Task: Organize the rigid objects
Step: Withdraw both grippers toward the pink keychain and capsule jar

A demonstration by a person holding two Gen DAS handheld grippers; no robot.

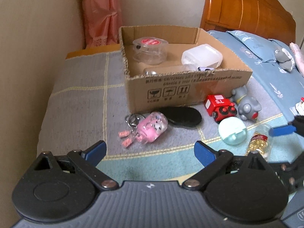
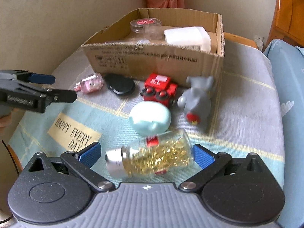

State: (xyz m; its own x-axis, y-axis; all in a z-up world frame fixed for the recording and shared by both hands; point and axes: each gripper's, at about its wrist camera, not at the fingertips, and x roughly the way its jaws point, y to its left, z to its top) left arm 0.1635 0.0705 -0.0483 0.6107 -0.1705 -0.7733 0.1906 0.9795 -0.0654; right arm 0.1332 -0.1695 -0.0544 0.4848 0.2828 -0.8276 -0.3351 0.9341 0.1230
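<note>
Pink keychain charm (image 1: 150,128) lies left, ahead of left gripper (image 1: 150,152), jaws spread wide, empty. Cardboard box (image 1: 190,87) behind. Right gripper (image 2: 146,154), jaws wide, brackets capsule bottle (image 2: 152,155) lying sideways on mat (image 2: 237,123); no contact discernible.

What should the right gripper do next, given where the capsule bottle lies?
Probably close on it. The capsule bottle lies on its side between the open fingers of the right gripper, not yet pinched, so shutting them would secure it for a lift toward the cardboard box. The left gripper is open and holds nothing.
</note>
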